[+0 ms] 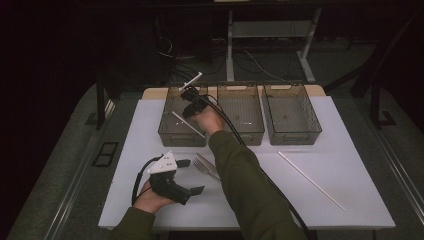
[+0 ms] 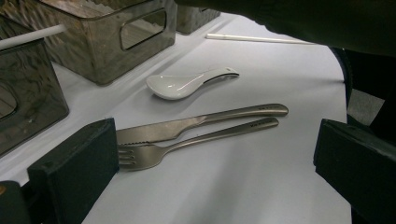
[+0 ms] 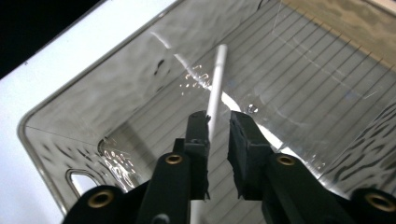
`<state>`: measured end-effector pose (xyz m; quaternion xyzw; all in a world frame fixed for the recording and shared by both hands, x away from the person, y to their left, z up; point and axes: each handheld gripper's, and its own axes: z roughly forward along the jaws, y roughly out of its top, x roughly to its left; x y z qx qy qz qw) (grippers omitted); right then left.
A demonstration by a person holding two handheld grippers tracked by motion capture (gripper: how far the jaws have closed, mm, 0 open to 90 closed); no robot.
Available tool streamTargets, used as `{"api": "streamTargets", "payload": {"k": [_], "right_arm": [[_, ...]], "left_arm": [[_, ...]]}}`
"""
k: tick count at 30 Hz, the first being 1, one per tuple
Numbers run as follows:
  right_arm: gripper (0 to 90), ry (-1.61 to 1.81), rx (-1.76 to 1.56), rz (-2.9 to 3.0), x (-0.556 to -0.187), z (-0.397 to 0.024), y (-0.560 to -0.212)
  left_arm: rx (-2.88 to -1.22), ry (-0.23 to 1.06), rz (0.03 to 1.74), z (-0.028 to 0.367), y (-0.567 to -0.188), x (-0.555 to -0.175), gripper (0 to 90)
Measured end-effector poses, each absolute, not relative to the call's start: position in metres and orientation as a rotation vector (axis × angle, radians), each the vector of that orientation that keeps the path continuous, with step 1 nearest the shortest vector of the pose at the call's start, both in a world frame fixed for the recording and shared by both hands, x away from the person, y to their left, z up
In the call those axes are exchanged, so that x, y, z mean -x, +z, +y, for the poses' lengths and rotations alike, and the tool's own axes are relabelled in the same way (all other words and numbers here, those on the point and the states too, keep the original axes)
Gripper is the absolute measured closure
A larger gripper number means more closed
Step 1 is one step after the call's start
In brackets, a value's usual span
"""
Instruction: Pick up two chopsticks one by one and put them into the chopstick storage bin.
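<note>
Right gripper [image 3: 218, 126] over left bin [image 1: 167, 131] — jaws slightly apart, white straw [image 3: 215, 88] between; left gripper [image 2: 210, 163] jaws wide apart

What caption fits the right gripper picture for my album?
Right gripper, jaws slightly apart around a white stick, above the clear bin.

- White straw [image 3: 215, 88]: a thin, straight, plain white stick, slanting down into the leftmost bin [image 1: 167, 131], its far end near the ribbed floor of that bin. In the right gripper view it runs between the two black pads, against the left one and clear of the right.
- Leftmost bin: smoky, see-through plastic, rectangular, with a handle slot in its end wall.
</note>
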<state>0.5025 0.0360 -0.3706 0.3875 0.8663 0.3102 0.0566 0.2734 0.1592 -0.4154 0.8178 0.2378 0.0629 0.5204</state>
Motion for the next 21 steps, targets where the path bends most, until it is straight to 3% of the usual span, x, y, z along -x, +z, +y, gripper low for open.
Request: {"api": "streamTargets", "payload": {"k": [16, 17, 21], "right_arm": [[47.1, 1.079, -1.147, 2.619, -0.491, 0.006, -0.349], [47.9, 1.079, -1.139, 2.621, -0.49, 0.003, -0.348], [78.9, 1.098, -1.071, 2.668, -0.479, -0.005, -0.344]], "left_arm": [[-1.969, 0.157, 0.569, 0.159, -0.416, -0.273, 0.0], [-1.97, 0.158, 0.57, 0.159, -0.416, -0.273, 0.0], [-1.972, 0.162, 0.568, 0.159, -0.416, -0.273, 0.0]]}}
